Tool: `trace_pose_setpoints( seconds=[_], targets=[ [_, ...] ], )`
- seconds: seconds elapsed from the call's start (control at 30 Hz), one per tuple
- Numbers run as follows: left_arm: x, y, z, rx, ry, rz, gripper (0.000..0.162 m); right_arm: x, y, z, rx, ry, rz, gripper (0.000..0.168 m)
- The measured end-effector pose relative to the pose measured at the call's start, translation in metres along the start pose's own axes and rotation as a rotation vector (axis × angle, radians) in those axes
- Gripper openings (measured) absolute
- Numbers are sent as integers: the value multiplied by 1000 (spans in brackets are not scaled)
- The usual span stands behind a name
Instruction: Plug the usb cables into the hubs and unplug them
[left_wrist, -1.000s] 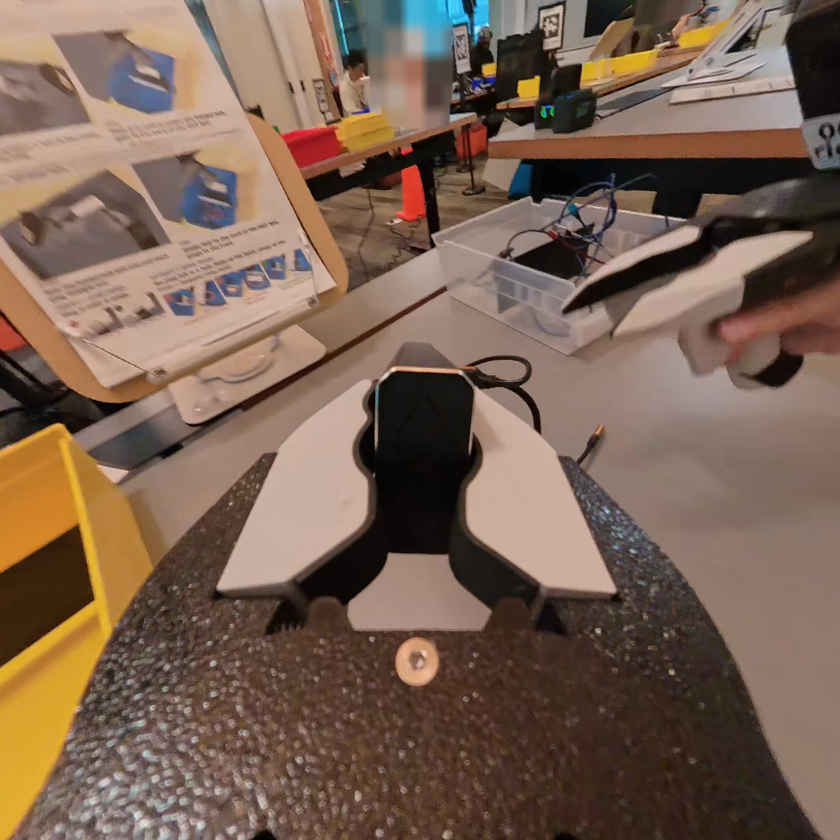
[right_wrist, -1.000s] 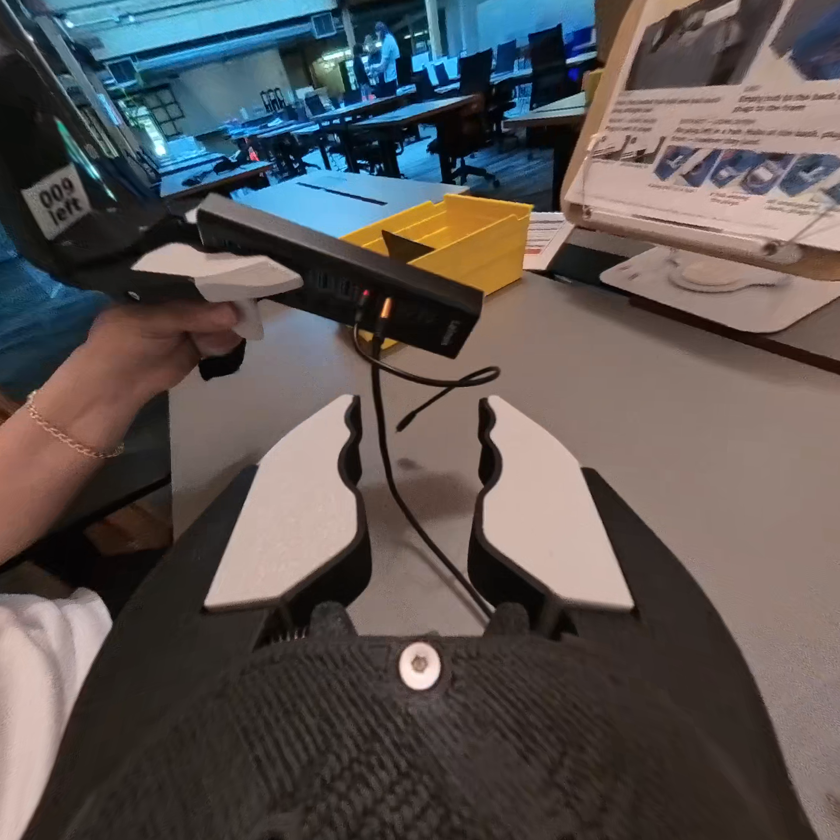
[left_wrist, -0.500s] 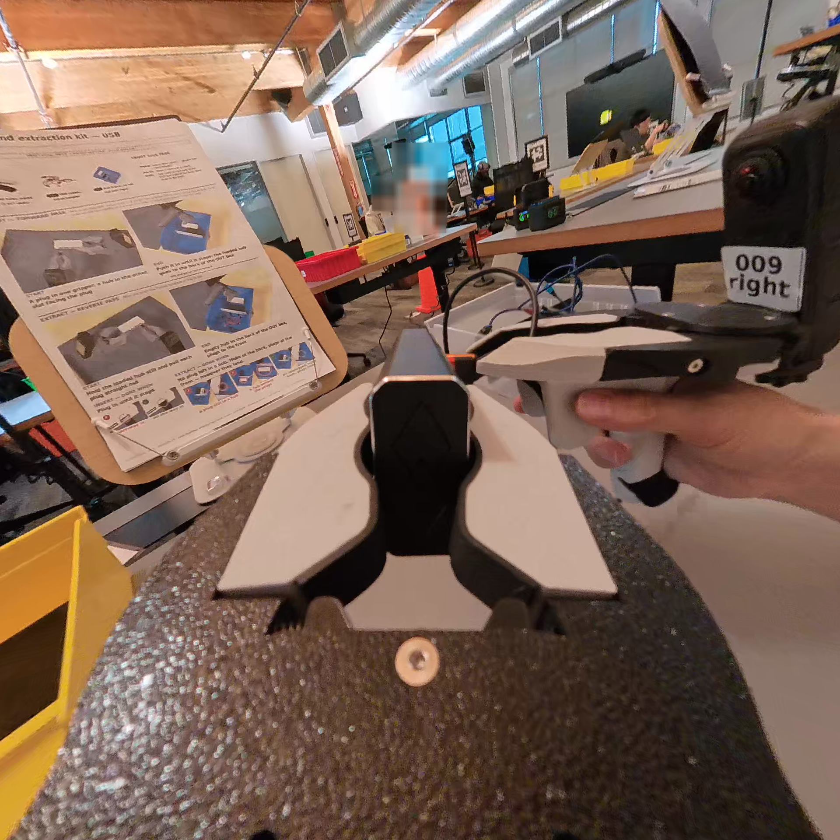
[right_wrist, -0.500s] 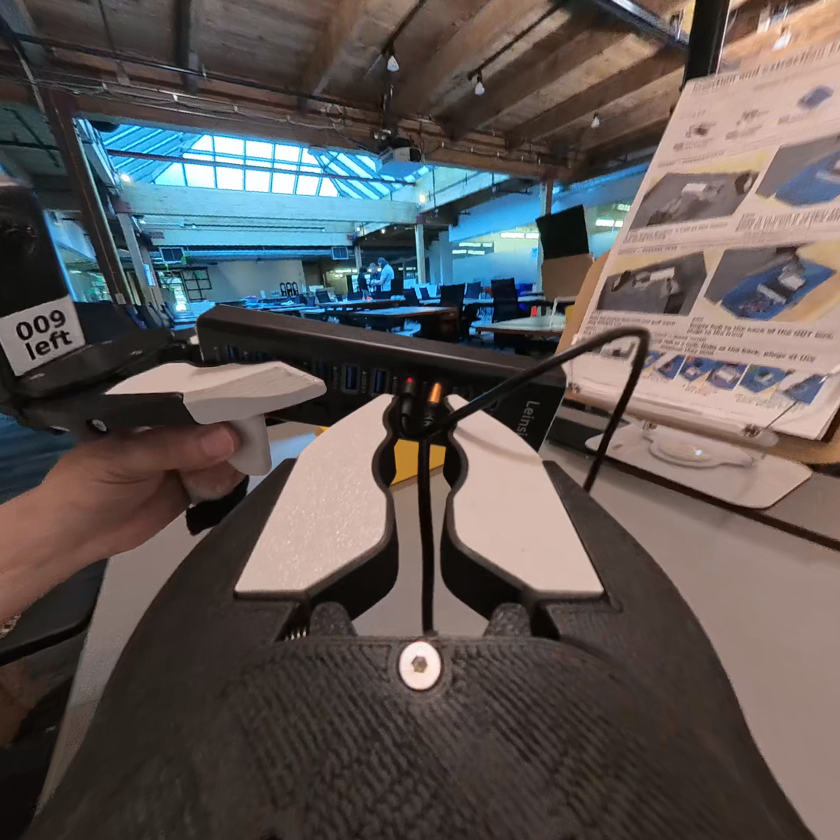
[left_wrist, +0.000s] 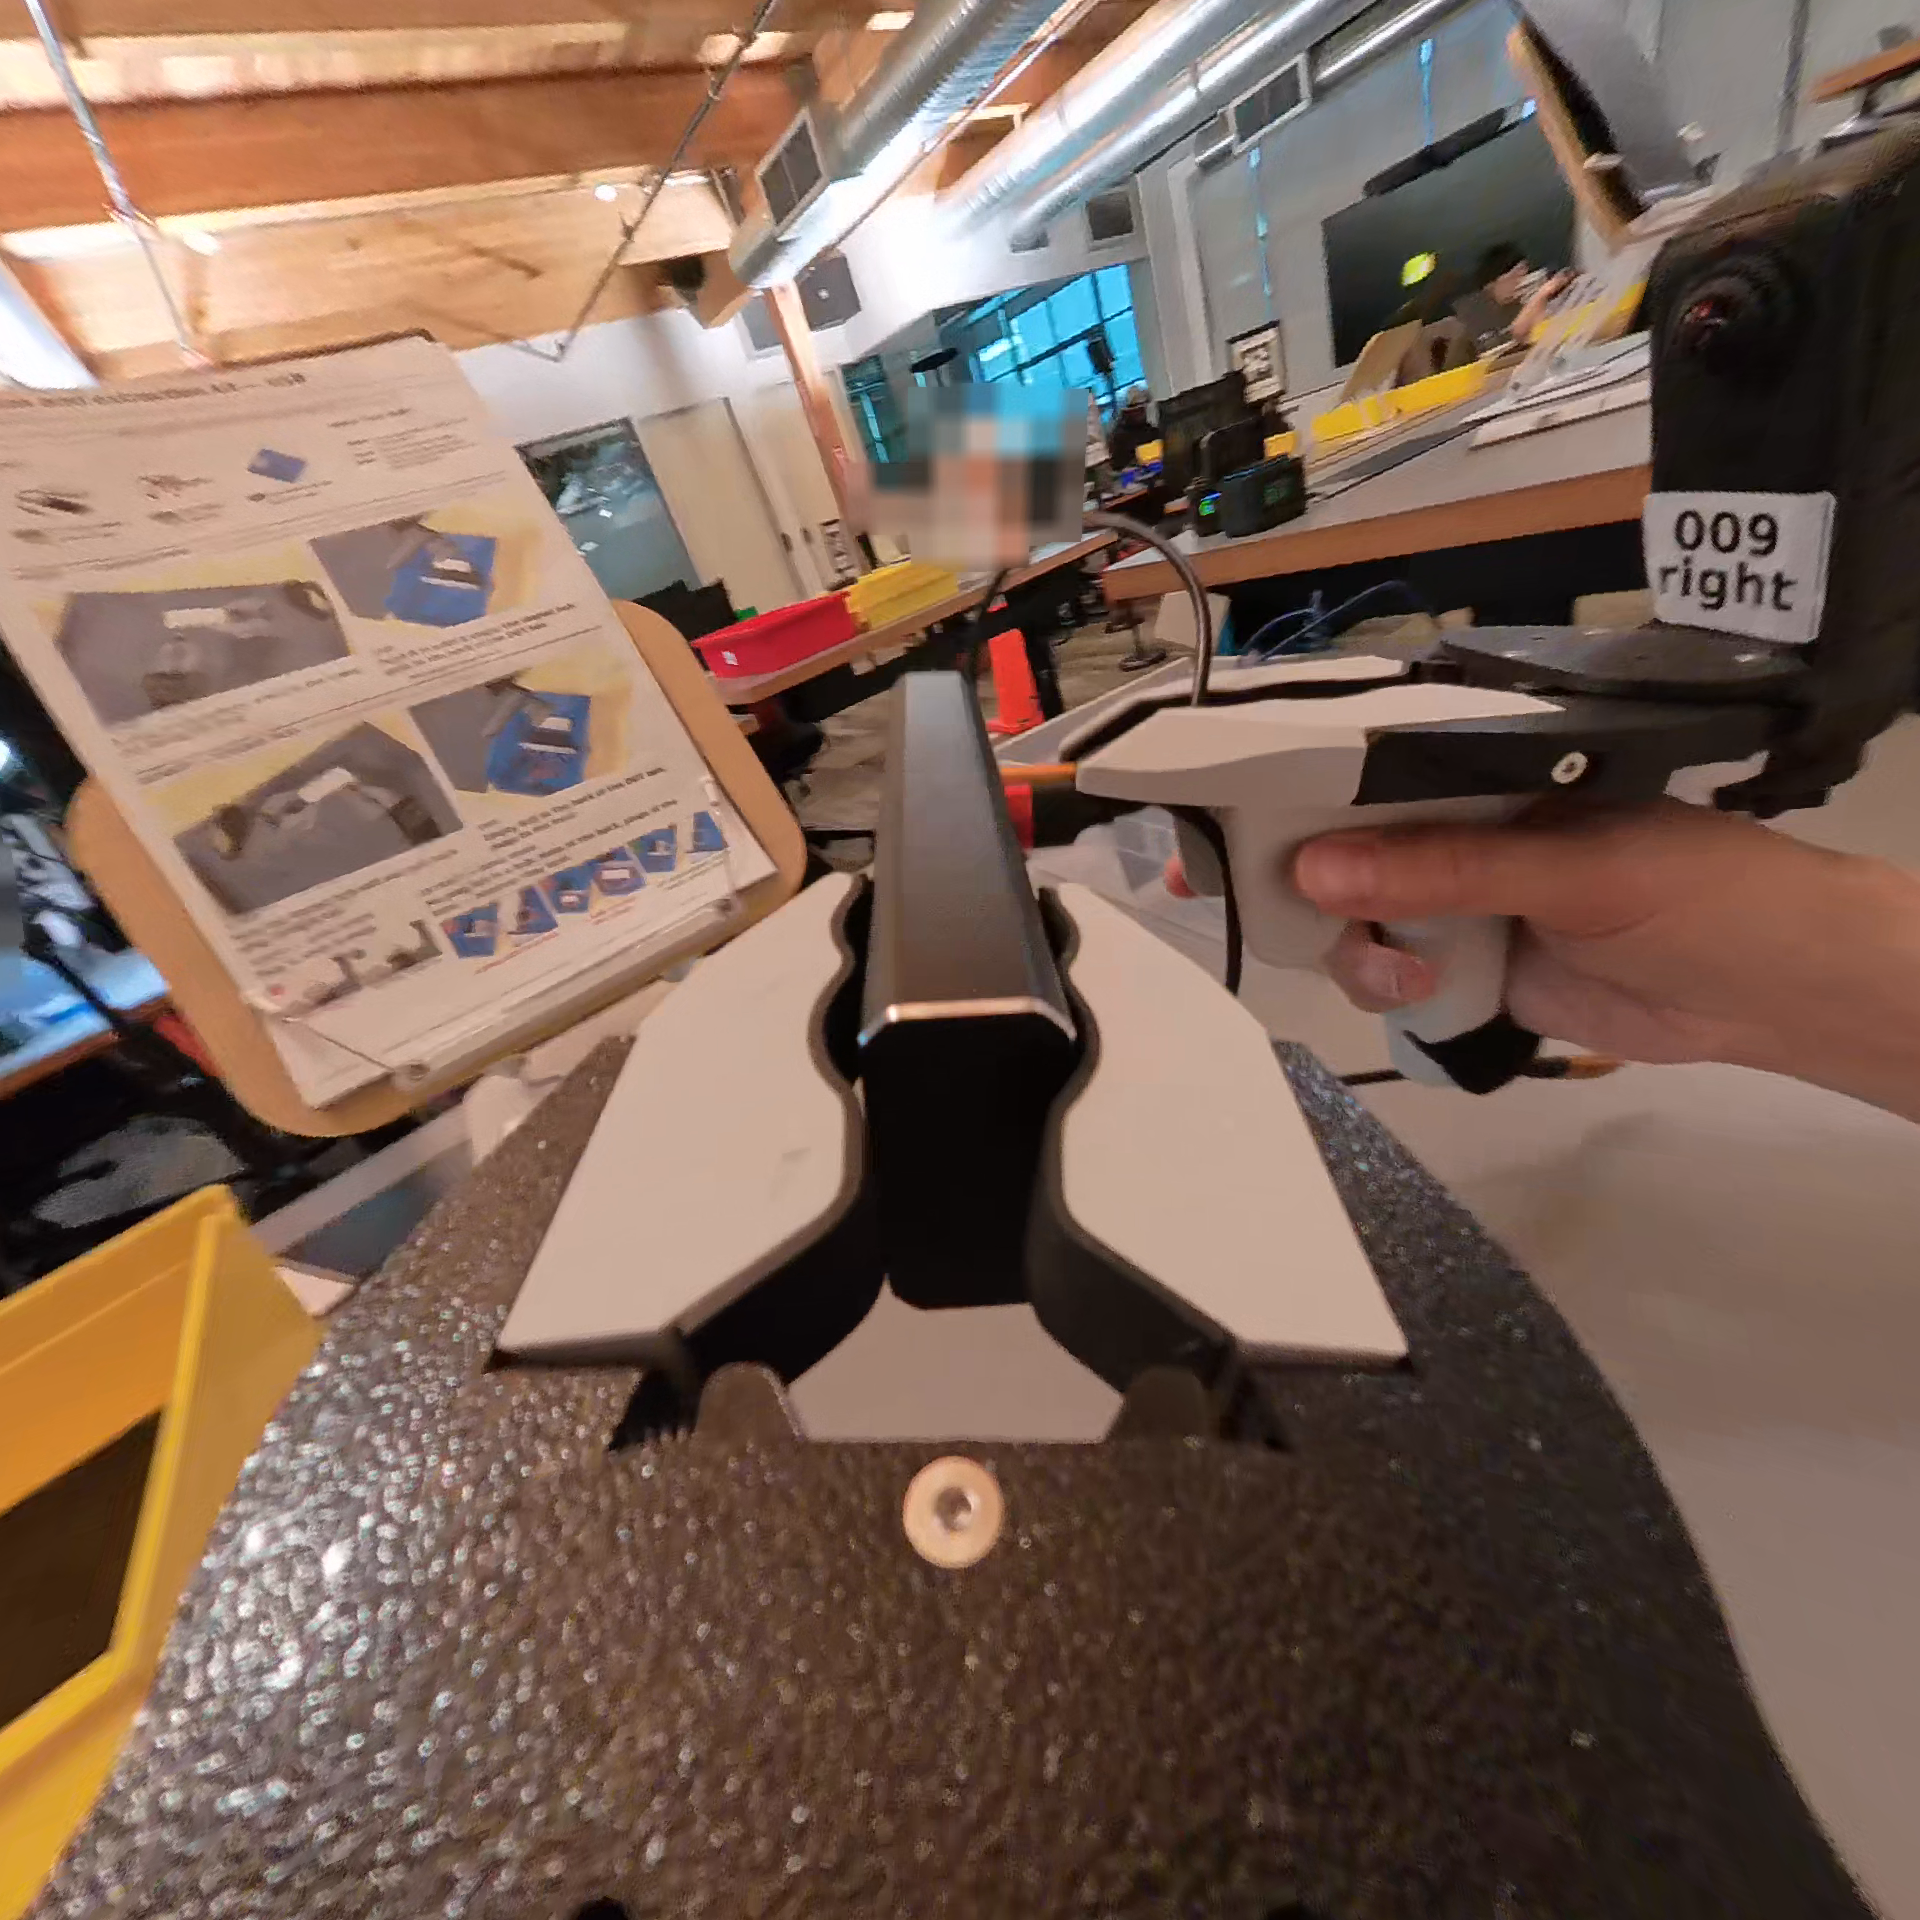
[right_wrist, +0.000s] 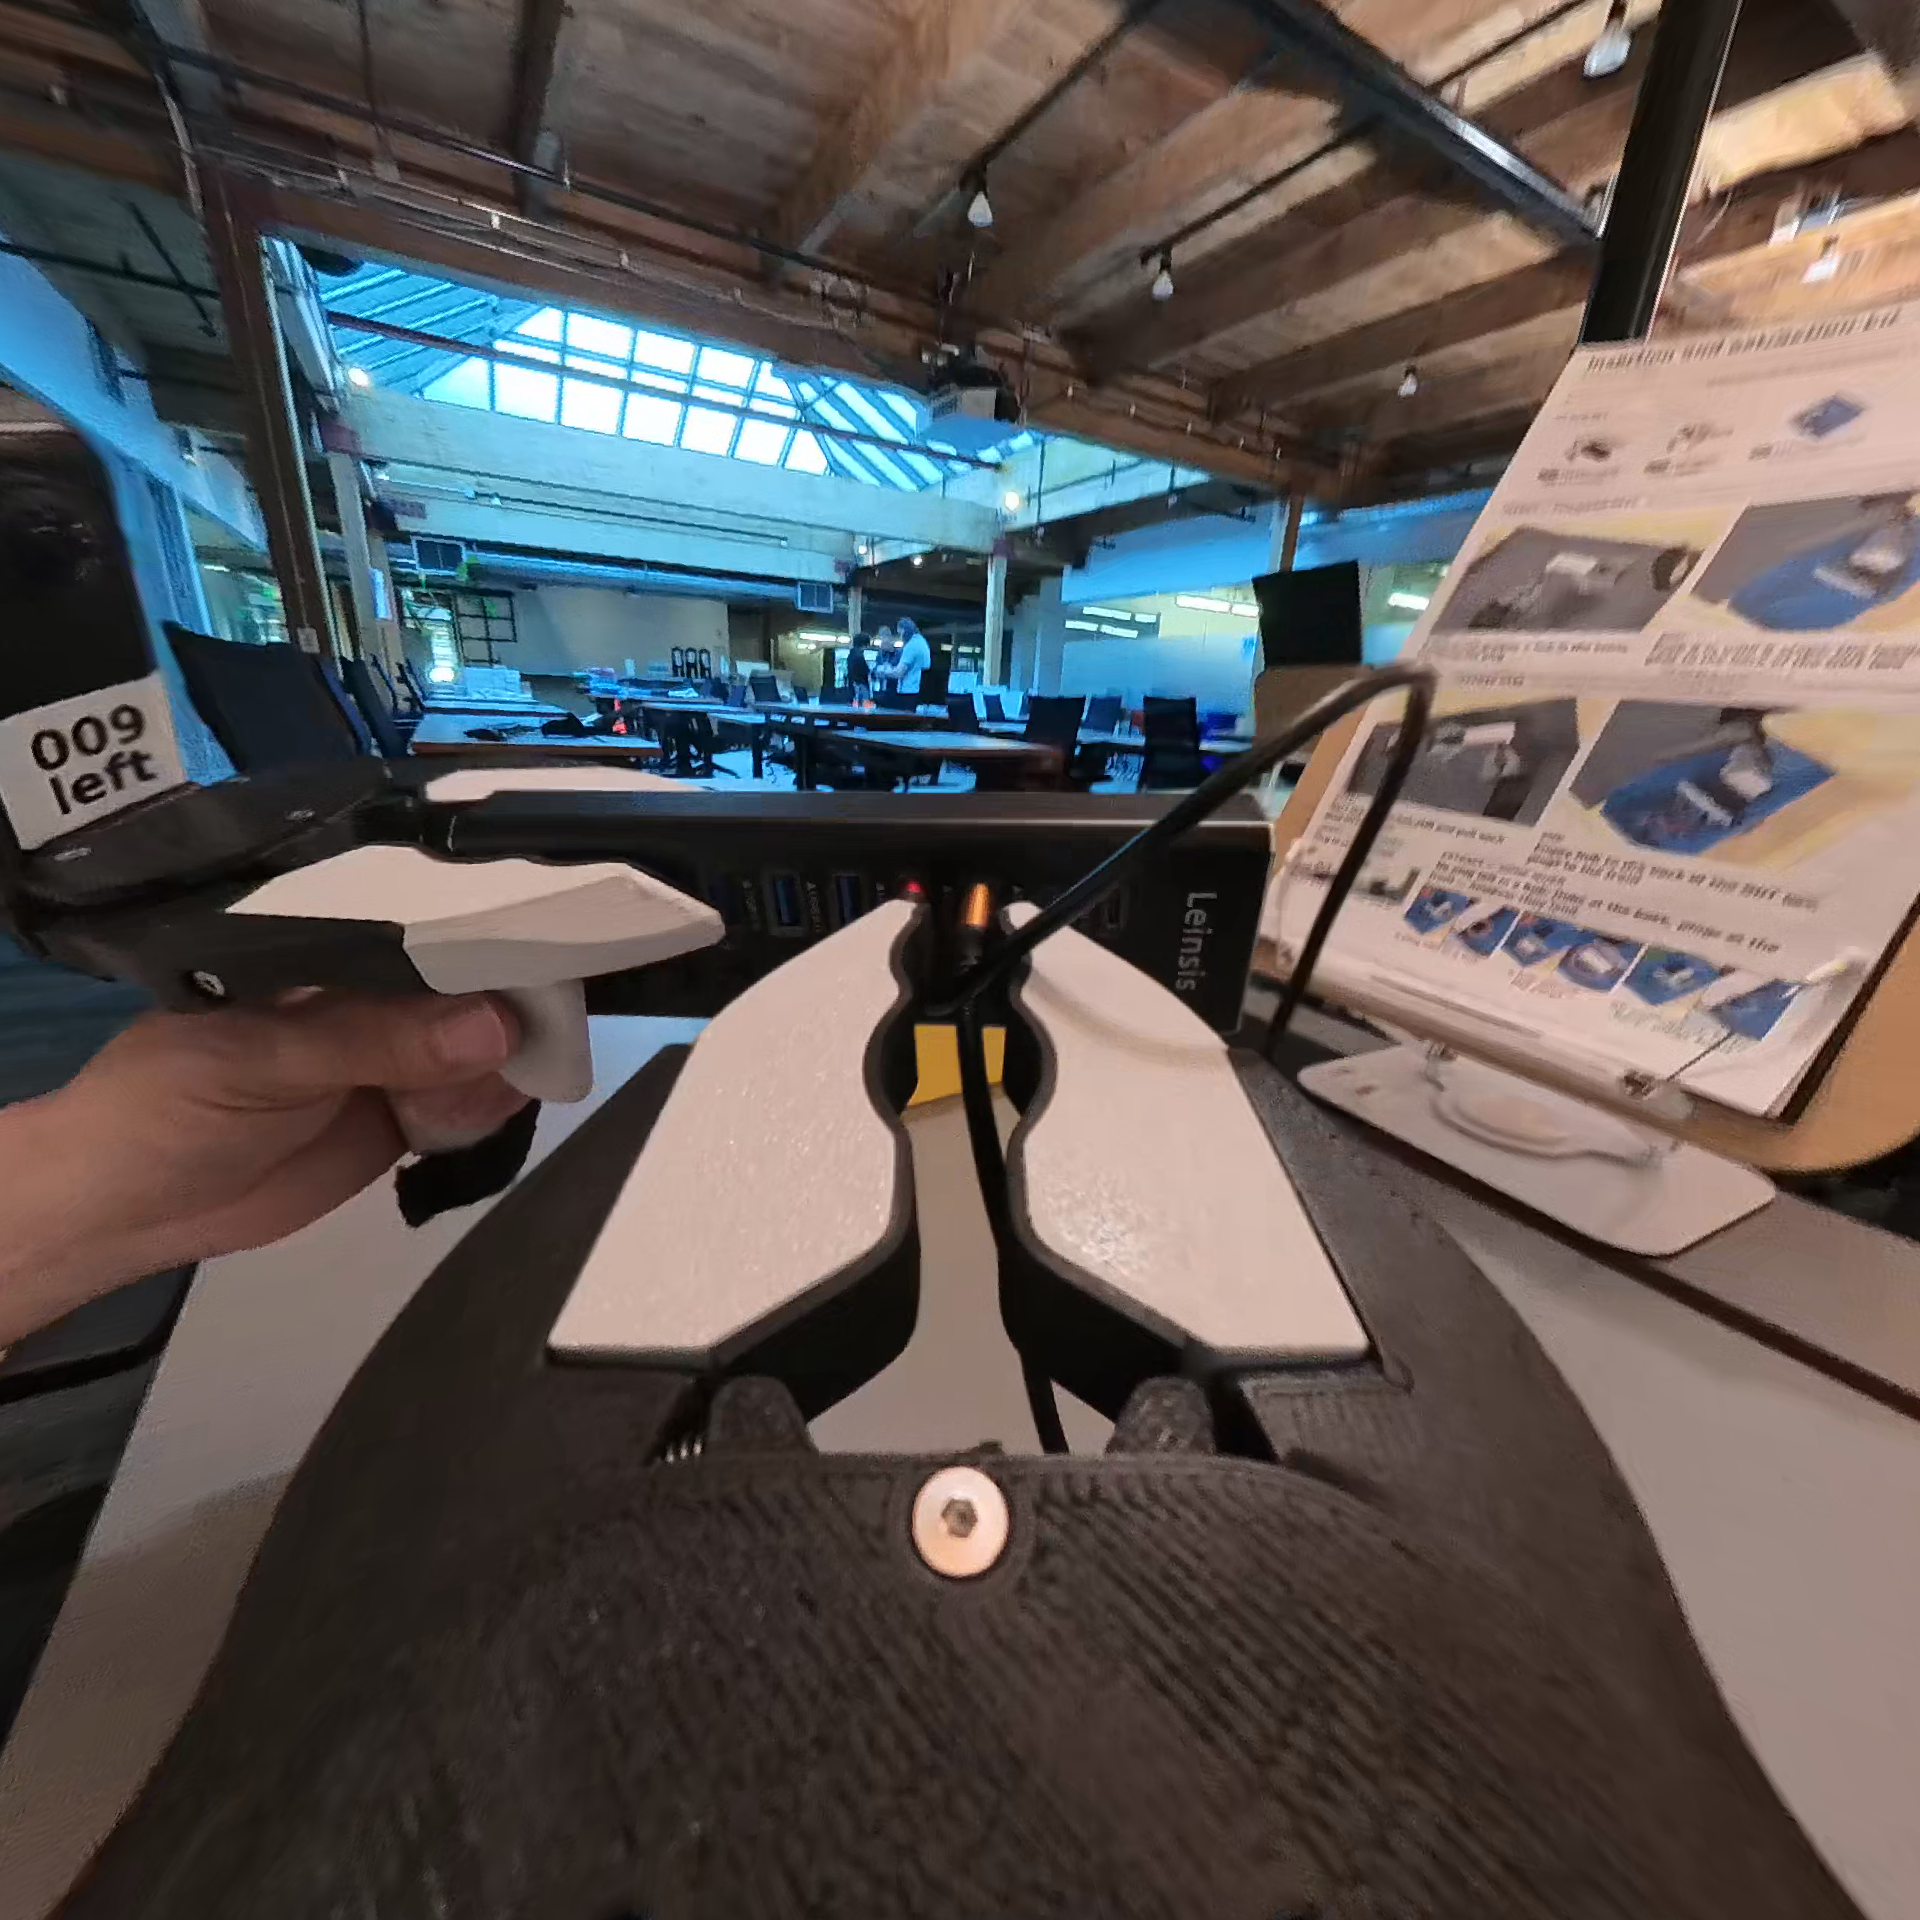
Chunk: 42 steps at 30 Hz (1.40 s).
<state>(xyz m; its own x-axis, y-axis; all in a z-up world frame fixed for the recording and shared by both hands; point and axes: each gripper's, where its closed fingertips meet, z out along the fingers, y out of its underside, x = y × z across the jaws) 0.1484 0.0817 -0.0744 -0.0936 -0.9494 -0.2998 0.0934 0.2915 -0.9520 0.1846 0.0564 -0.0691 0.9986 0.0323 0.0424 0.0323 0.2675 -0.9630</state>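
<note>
While your left gripper (left_wrist: 961, 935) clamps the black USB hub (left_wrist: 951, 831) between its two white fingers (left_wrist: 727, 1132), the hub juts straight forward, lifted clear of the grey table (left_wrist: 1662, 1299). Starting at your far left in the left wrist view, a yellow bin (left_wrist: 114, 1455) sits at the table's edge, and just beyond it an instruction sheet on a wooden stand (left_wrist: 343, 707) leans back. The hub fills the middle, its near end pinched firmly with no gap on either side. To its right, your right gripper (left_wrist: 1081, 769) comes in from the side, held by your right hand (left_wrist: 1558, 935), its tip meeting the hub's flank where an orange-tipped plug (left_wrist: 1039, 774) sits. A black cable (left_wrist: 1184, 592) arcs up and over from that spot.

In the right wrist view, your left hand (right_wrist: 208, 1132) and its gripper hold the hub (right_wrist: 831, 831) level across the frame from the left. A row of ports runs along its facing side. At centre, your right gripper (right_wrist: 961, 935) has its fingers drawn close together around the plug (right_wrist: 975, 909) seated in a port, the cable (right_wrist: 987, 1143) running back between them. You cannot tell for certain whether the pads actually press the plug. The cable's other length loops up to the right, in front of the instruction stand (right_wrist: 1662, 779).
</note>
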Motion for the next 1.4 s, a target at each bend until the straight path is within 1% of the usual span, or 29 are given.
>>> trace_pose_setpoints(
  seconds=[0.03, 0.07, 0.1, 0.13, 0.17, 0.2, 0.23, 0.3, 0.33, 0.37, 0.43, 0.57, 0.6, 0.7, 0.73, 0.77, 0.83, 0.87, 0.9, 0.97, 1.0, 1.03, 1.07, 1.17, 1.2, 1.27, 1.3, 1.33, 1.4],
  targets=[
    [-3, -1, 0, 1, -31, 38, 29, 4, 4, 2, -20, 18, 36, 13],
    [-6, -2, -1, 2, -72, 96, 29, 9, 9, 4, -37, 47, 64, 23],
    [-9, -3, -1, -2, -108, 155, 29, 11, 14, 3, -55, 69, 91, 29],
    [-11, -4, -2, -3, -131, 200, 29, 11, 18, 5, -65, 79, 136, 31],
    [-12, -6, -3, 1, -143, 227, 29, 10, 21, 7, -60, 68, 206, 36],
    [-13, -8, -3, 8, -148, 241, 28, 6, 21, 10, -46, 28, 276, 43],
    [-13, -10, -4, 20, -143, 250, 29, 0, 20, 12, -28, -17, 334, 47],
    [-8, -15, -4, 49, -111, 263, 28, -7, 18, 15, -7, -73, 382, 39],
    [-5, -16, -4, 56, -94, 265, 28, -7, 18, 16, 2, -71, 379, 36],
    [-2, -17, -4, 60, -82, 263, 29, -6, 16, 16, 16, -61, 351, 21],
    [0, -19, -4, 87, -71, 236, 29, -6, 9, 13, 56, -31, 230, 19],
    [2, -16, -4, 103, -2, 125, 31, -7, -3, 6, 49, 13, -18, 18],
    [6, -14, -4, 95, 40, 82, 35, -8, -5, 4, 41, 12, -62, 18],
    [29, -6, -3, 32, 267, -118, 59, -11, -11, -2, 32, -38, -143, 17],
    [37, -6, -5, 20, 347, -205, 68, -14, -10, -5, 24, -73, -174, 16],
    [43, -7, -7, 14, 424, -300, 74, -21, -7, -7, 9, -124, -207, 8],
    [49, -7, -10, -12, 578, -511, 83, -24, -7, -7, 5, -143, -228, 6],
    [49, -5, -11, -27, 644, -616, 76, -27, -6, -7, -5, -159, -241, 6],
    [48, -1, -11, -35, 694, -707, 73, -31, -6, -7, -14, -189, -254, 6],
    [45, 6, -11, -28, 782, -858, 71, -42, -4, -9, -16, -261, -260, 6],
    [44, 11, -9, -30, 814, -908, 73, -48, -3, -9, -19, -297, -247, 5],
    [47, 13, -10, -25, 878, -931, 79, -54, -1, -9, -23, -346, -228, 5],
    [54, 14, -14, -31, 973, -956, 83, -60, 2, -10, -24, -387, -217, 5],
    [78, 6, -41, -81, 1359, -1076, 81, -74, 8, -11, -18, -474, -196, 5],
    [84, 6, -45, -111, 1434, -1109, 86, -78, 9, -12, -14, -506, -190, 5],
    [93, 9, -45, -115, 1475, -1091, 84, -83, 11, -15, -19, -542, -192, 5],
    [94, 11, -42, -84, 1450, -1057, 76, -80, 11, -15, -37, -532, -184, 5],
    [92, 13, -38, -49, 1409, -1011, 61, -77, 13, -15, -62, -525, -174, 6],
    [91, 19, -28, -29, 1314, -943, 61, -69, 17, -15, -93, -487, -189, 6]
  ],
)
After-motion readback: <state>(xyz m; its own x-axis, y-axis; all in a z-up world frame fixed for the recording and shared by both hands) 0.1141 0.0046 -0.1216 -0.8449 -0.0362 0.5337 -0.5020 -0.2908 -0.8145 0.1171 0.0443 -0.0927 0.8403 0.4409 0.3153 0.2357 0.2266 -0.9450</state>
